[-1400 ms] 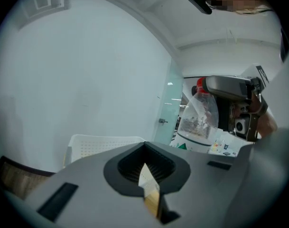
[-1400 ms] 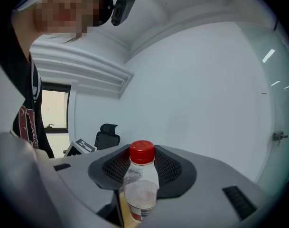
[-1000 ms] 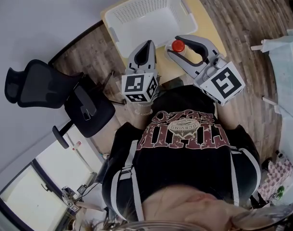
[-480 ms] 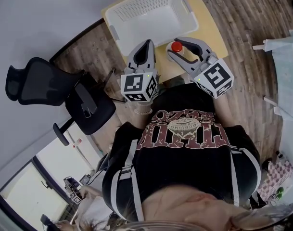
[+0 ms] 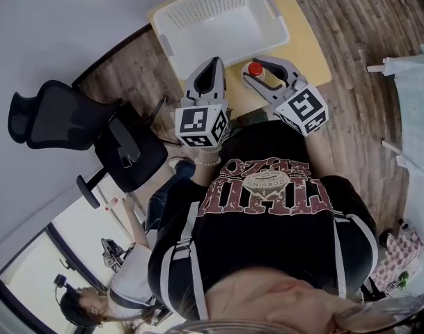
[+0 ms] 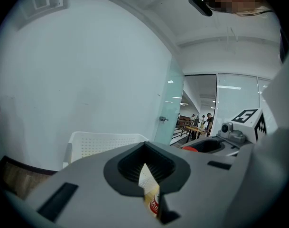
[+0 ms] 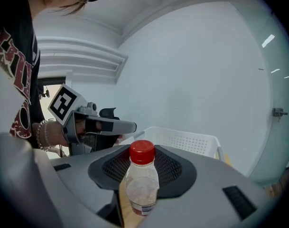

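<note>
right gripper (image 5: 259,74) pinches the upright bottle (image 7: 141,182), red cap up; left gripper (image 5: 212,65), just beside it, is pressed together on a thin packet (image 6: 149,190); the basket (image 5: 218,23) lies just ahead of both

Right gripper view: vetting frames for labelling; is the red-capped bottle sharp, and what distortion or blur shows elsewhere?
Right gripper view: soft even light; the clear plastic bottle with a red cap between the jaws is sharp; dark fisheye corners. Left gripper view: the thin cream packet between the jaws looks slightly soft. Head view: the white perforated plastic basket bows with wide-angle distortion.
</note>
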Demonstrator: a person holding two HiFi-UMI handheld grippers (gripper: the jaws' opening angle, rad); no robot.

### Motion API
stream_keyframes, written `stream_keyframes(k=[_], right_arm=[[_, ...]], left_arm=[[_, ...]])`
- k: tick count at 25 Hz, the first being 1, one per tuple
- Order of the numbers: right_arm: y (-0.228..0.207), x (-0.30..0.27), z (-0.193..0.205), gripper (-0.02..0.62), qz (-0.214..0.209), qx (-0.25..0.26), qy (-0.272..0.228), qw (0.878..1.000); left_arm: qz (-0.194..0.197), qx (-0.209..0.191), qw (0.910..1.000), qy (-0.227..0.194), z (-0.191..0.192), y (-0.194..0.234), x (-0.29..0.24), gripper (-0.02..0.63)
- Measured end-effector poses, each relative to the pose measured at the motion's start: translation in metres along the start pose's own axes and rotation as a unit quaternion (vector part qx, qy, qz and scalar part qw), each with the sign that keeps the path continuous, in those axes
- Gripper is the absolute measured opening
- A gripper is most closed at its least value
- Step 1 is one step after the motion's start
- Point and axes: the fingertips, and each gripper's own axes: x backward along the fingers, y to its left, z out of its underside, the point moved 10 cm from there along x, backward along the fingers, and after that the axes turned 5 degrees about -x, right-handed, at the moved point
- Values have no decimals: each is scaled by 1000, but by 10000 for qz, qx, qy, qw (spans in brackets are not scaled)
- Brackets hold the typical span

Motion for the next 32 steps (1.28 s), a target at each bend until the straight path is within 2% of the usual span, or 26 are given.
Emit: stream_keyframes(k=[18, 32], right_arm=[[-3, -25, 43, 167, -88, 59, 156, 9998], [-8, -34, 67, 167, 2, 120, 284, 9995]], left_arm=[[-38, -25, 10000, 70, 4, 4, 5, 45], [-110, -19, 9999, 101, 6, 6, 9, 44]])
